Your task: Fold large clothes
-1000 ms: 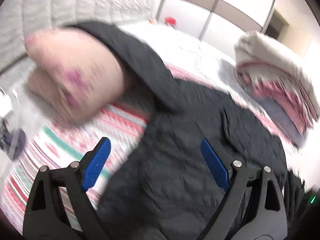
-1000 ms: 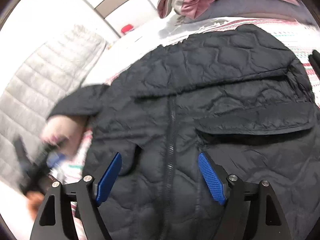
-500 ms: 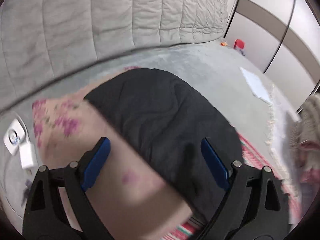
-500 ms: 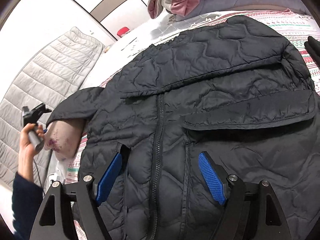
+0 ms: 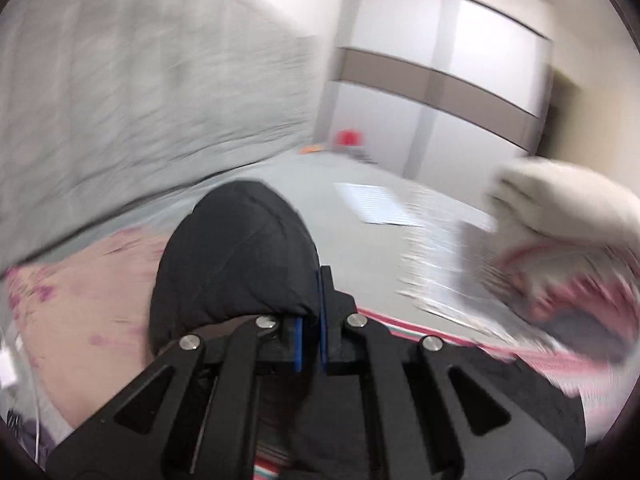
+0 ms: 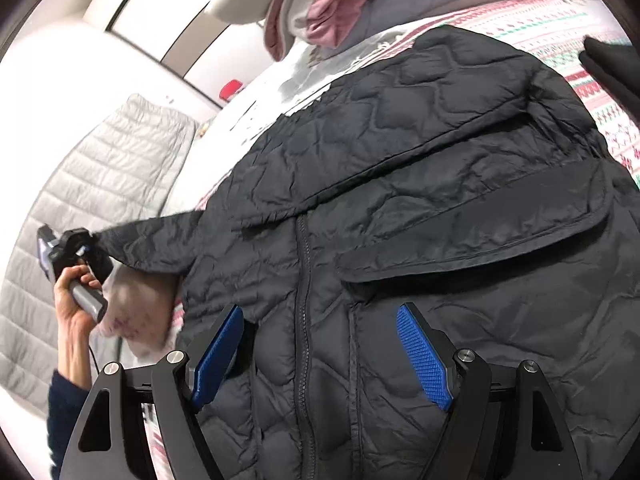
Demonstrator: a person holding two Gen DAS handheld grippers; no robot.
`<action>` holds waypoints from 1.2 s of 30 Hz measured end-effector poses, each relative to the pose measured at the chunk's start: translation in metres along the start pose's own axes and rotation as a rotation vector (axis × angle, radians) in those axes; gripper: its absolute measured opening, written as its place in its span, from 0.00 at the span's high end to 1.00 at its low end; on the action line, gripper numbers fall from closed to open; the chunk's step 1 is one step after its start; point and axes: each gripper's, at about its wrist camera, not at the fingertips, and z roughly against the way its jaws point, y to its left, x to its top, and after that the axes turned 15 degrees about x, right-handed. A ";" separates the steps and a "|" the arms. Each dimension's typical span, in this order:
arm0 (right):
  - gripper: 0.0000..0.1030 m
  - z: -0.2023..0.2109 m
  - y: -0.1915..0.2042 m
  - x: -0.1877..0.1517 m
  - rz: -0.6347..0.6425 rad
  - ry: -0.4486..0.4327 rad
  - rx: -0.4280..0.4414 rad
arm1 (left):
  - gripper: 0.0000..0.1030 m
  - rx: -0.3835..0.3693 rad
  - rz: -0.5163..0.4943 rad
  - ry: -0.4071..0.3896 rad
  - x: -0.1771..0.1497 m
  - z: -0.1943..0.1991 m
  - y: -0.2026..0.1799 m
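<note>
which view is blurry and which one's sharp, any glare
Left wrist view: heavy motion smear on the headboard and folded pile; only the left gripper and the sleeve stay crisp. Right wrist view: sharp on the jacket, with the wall blown out white and fisheye bending at the edges.

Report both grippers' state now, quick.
Left gripper: jaws just closed, shut on the black jacket sleeve.
Right gripper: open, holding nothing, above the jacket.

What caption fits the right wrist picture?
Open right tongs hover over the black jacket; left tongs grip its sleeve.
</note>
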 end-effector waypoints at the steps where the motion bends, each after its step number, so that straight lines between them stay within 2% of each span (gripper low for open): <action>1: 0.22 0.001 -0.001 0.001 -0.004 -0.004 -0.001 | 0.93 -0.041 -0.027 -0.012 -0.005 0.010 -0.015; 2: 0.22 0.002 -0.003 0.002 -0.011 -0.012 -0.006 | 0.93 -0.100 -0.073 -0.021 -0.013 0.022 -0.036; 3: 0.22 0.003 -0.005 0.003 -0.018 -0.017 -0.009 | 0.92 -0.181 -0.163 -0.022 -0.030 0.038 -0.068; 4: 0.22 0.004 -0.008 0.004 -0.031 -0.023 -0.009 | 0.86 -0.224 -0.226 -0.015 -0.041 0.045 -0.086; 6: 0.22 0.008 -0.018 0.007 -0.073 -0.033 0.003 | 0.67 -0.321 -0.457 0.006 -0.086 0.068 -0.140; 7: 0.22 0.009 -0.022 0.008 -0.090 -0.037 0.007 | 0.47 -0.343 -0.544 0.004 -0.107 0.076 -0.157; 8: 0.22 0.012 -0.028 0.010 -0.108 -0.041 0.010 | 0.33 -0.360 -0.624 -0.008 -0.128 0.085 -0.174; 11: 0.22 0.021 -0.043 0.015 -0.163 -0.065 -0.002 | 0.29 -0.414 -0.813 -0.023 -0.190 0.104 -0.201; 13: 0.22 0.025 -0.049 0.017 -0.187 -0.076 -0.001 | 0.29 -0.435 -0.859 0.018 -0.208 0.107 -0.204; 16: 0.22 0.032 -0.056 0.018 -0.209 -0.087 0.007 | 0.29 -0.427 -0.840 0.071 -0.215 0.108 -0.199; 18: 0.22 0.035 -0.057 0.019 -0.212 -0.092 0.011 | 0.29 -0.414 -0.767 0.138 -0.205 0.103 -0.186; 24: 0.22 0.039 -0.054 0.022 -0.184 -0.113 -0.039 | 0.29 -0.306 -0.629 0.239 -0.201 0.114 -0.136; 27: 0.22 0.042 -0.044 0.022 -0.134 -0.132 -0.083 | 0.28 -0.243 -0.558 0.267 -0.197 0.125 -0.104; 31: 0.22 0.045 -0.030 0.020 -0.057 -0.151 -0.125 | 0.22 -0.195 -0.457 0.279 -0.193 0.140 -0.064; 36: 0.22 0.042 -0.015 0.016 0.033 -0.151 -0.180 | 0.20 -0.147 -0.375 0.289 -0.202 0.143 -0.022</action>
